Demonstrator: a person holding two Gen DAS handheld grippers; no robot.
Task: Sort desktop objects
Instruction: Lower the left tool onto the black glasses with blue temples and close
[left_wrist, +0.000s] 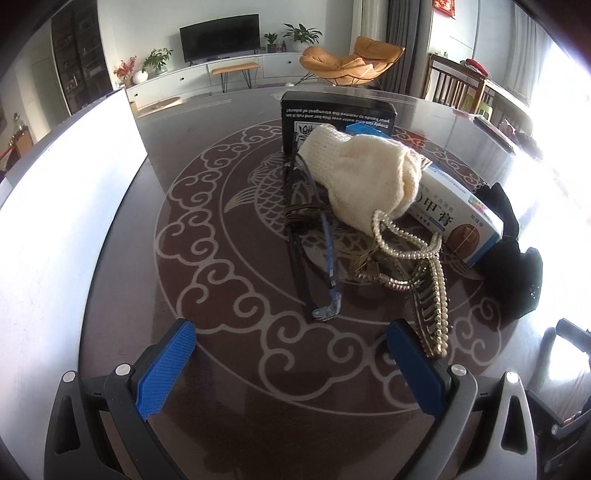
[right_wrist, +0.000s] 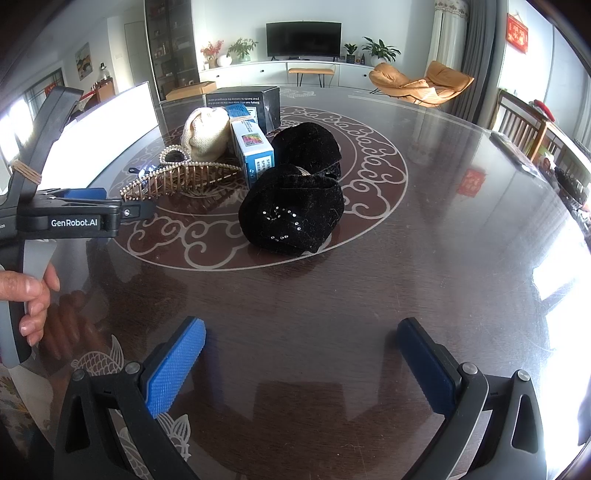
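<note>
A pile sits mid-table: a cream knit pouch (left_wrist: 365, 173), glasses with blue-black frames (left_wrist: 314, 251), a pearl hair claw (left_wrist: 432, 295), a blue-white medicine box (left_wrist: 458, 210), a black box (left_wrist: 336, 114) and a black velvet item (left_wrist: 513, 266). My left gripper (left_wrist: 291, 369) is open and empty, just short of the glasses and claw. My right gripper (right_wrist: 301, 365) is open and empty, well in front of the velvet item (right_wrist: 295, 214). The right wrist view also shows the claw (right_wrist: 177, 181), medicine box (right_wrist: 255, 147), pouch (right_wrist: 207, 133), black box (right_wrist: 247, 103) and the left gripper (right_wrist: 85, 210) from the side.
A white storage bin (left_wrist: 70, 177) stands at the table's left; it also shows in the right wrist view (right_wrist: 110, 114). The dark glass-topped table (right_wrist: 443, 240) has a carp pattern. Wooden chairs (right_wrist: 517, 122) stand at the far right edge.
</note>
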